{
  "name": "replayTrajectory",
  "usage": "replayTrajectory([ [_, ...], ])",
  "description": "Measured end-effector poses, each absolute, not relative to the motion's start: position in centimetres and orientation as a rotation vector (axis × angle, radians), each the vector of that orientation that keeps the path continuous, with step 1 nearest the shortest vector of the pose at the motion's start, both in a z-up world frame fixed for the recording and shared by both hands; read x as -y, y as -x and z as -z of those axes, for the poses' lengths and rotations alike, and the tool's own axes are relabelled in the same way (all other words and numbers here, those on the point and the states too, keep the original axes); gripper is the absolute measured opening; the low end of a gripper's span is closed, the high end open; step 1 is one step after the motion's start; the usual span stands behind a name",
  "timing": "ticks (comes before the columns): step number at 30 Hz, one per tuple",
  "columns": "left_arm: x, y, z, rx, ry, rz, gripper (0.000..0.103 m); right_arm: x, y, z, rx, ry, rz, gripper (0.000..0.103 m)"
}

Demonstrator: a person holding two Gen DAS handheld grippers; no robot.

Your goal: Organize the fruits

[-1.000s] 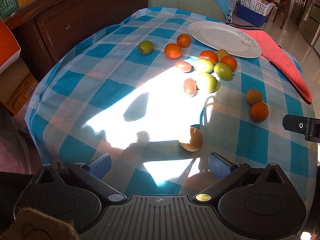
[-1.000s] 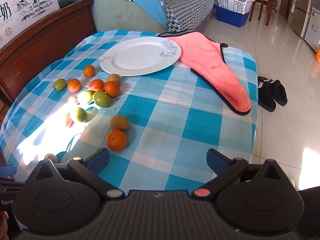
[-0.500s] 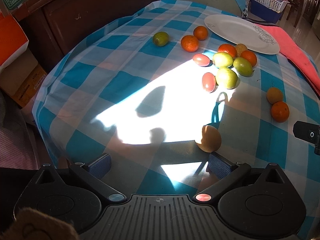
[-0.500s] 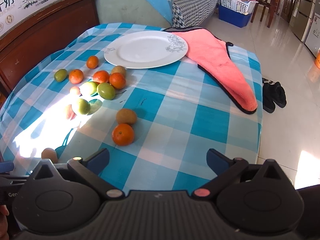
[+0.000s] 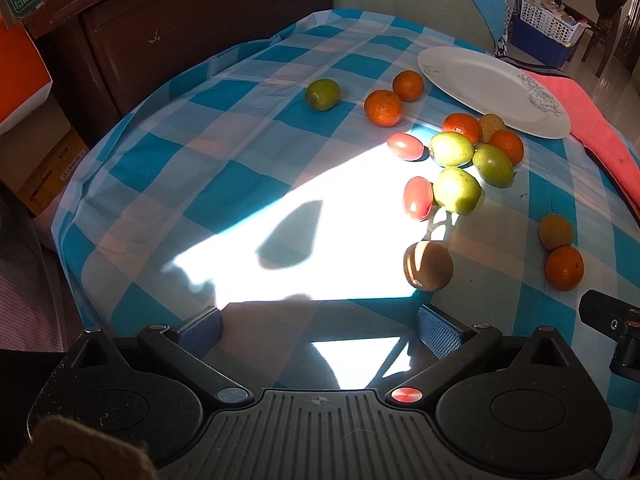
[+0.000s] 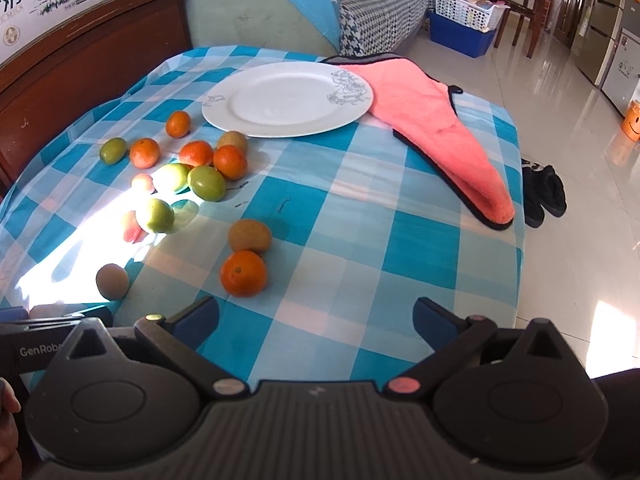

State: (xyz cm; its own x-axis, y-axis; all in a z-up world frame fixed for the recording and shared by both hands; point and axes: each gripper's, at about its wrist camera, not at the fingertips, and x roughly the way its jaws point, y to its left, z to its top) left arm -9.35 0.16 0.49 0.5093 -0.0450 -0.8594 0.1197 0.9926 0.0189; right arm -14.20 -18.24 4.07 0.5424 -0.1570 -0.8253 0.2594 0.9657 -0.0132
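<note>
Several fruits lie loose on a blue checked tablecloth (image 5: pixel 224 168): oranges, green fruits, red tomatoes and brown kiwis. A white plate (image 5: pixel 492 88) (image 6: pixel 288 98) stands empty at the far side. My left gripper (image 5: pixel 320 326) is open and empty, with a brown kiwi (image 5: pixel 428 266) just ahead of its right finger. My right gripper (image 6: pixel 316 316) is open and empty, with an orange (image 6: pixel 243 273) and a kiwi (image 6: pixel 250 235) just ahead of its left finger. A cluster of green fruits (image 6: pixel 206 182) and oranges (image 6: pixel 230 162) lies near the plate.
A pink cloth (image 6: pixel 436 128) lies on the table to the right of the plate, hanging toward the edge. A dark wooden cabinet (image 5: pixel 180 32) stands behind the table on the left. Black slippers (image 6: pixel 544 194) lie on the tiled floor to the right.
Both grippers have moved forward over the table, so the fruits and plate appear closer. The kiwi now lies nearer the left gripper's right finger. Both stay open.
</note>
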Motion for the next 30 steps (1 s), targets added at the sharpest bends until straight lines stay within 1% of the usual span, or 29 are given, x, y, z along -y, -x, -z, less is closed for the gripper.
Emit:
replayTrajectory([
  [12,0.6,8.6,-1.3,-1.065,-0.027,0.111,0.103,17.5,13.7,-3.9,-0.991,-0.078,0.248,0.102],
  [30,1.4,9.3,-2.4,-0.997,-0.110,0.099,0.103,17.7,13.4,-3.8,-1.003,-0.086,0.269,0.102],
])
